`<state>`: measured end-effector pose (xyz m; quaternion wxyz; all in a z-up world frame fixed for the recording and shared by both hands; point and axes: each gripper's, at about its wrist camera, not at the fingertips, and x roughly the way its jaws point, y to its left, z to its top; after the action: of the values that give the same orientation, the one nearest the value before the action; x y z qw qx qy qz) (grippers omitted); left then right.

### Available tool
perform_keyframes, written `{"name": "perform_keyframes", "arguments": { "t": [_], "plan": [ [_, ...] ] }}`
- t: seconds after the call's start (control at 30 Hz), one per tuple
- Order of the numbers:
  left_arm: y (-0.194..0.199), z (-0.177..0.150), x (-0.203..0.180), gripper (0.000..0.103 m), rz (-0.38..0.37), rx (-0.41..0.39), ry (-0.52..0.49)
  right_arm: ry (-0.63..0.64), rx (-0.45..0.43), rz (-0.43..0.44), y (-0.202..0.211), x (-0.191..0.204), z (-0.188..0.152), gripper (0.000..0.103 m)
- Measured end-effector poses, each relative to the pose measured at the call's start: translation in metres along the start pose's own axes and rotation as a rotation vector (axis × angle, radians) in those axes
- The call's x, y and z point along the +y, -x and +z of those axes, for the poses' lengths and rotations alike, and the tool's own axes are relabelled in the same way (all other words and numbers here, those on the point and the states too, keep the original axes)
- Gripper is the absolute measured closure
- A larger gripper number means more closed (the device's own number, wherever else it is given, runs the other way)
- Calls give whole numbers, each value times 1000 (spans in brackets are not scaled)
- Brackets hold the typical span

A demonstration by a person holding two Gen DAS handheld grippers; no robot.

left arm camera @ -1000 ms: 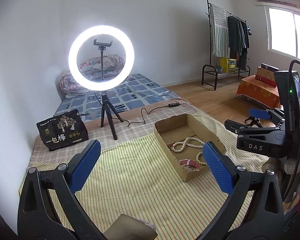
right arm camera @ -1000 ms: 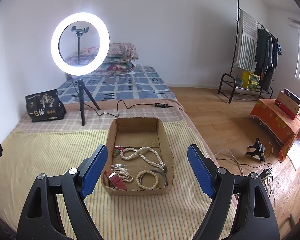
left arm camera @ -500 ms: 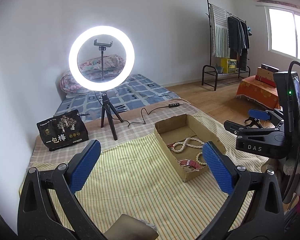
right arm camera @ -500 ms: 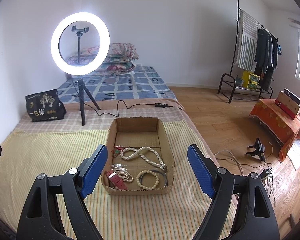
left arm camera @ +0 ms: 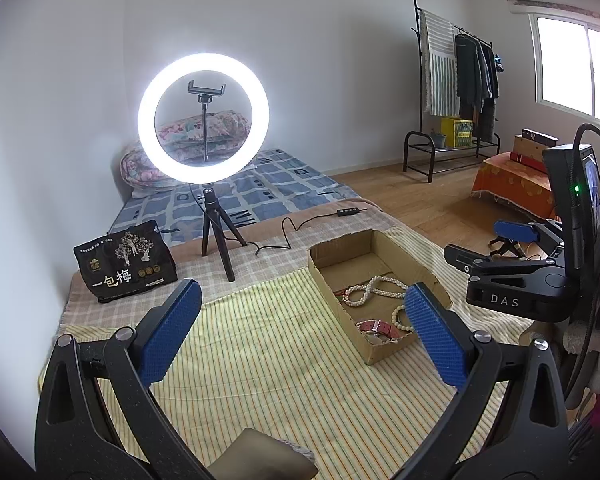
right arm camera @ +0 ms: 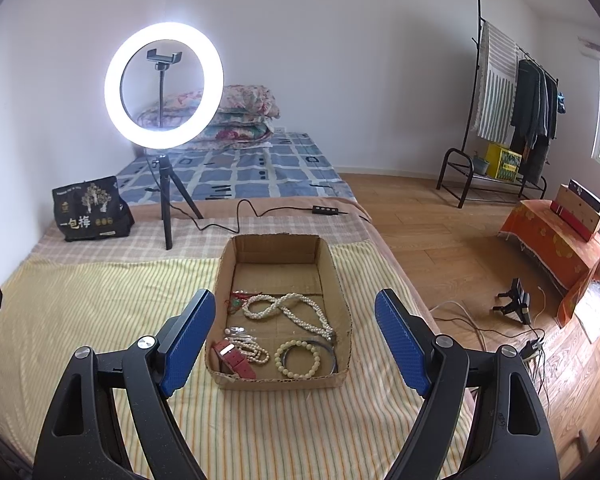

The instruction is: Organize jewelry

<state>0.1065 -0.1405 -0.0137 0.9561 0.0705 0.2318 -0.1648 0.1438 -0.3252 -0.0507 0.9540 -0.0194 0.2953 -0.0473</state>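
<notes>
Striped bedspread (right arm camera: 100, 320), cardboard box (right arm camera: 342, 304) lengthwise toward ring light (right arm camera: 164, 84), both hand-held grippers (right arm camera: 290, 344) (left arm camera: 300, 336) apart

A shallow open cardboard box (right arm camera: 342, 312) lies on the striped cloth, its long axis running near to far. Inside, a long white bead necklace (right arm camera: 288, 312) loops across the middle. At the near end lie a red watch strap (right arm camera: 234, 362) on the left, a cream bead bracelet (right arm camera: 298, 360) on the right, and small pale beads (right arm camera: 252, 350) between them. The far end is bare cardboard.
</notes>
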Motion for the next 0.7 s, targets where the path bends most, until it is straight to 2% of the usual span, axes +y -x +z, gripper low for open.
{"name": "perform_keyframes", "arguments": {
  "t": [0.7],
  "plan": [
    [1, 0, 1, 0, 1, -6, 1, 11, -1, -8, -1, 2, 0, 21]
  ]
}}
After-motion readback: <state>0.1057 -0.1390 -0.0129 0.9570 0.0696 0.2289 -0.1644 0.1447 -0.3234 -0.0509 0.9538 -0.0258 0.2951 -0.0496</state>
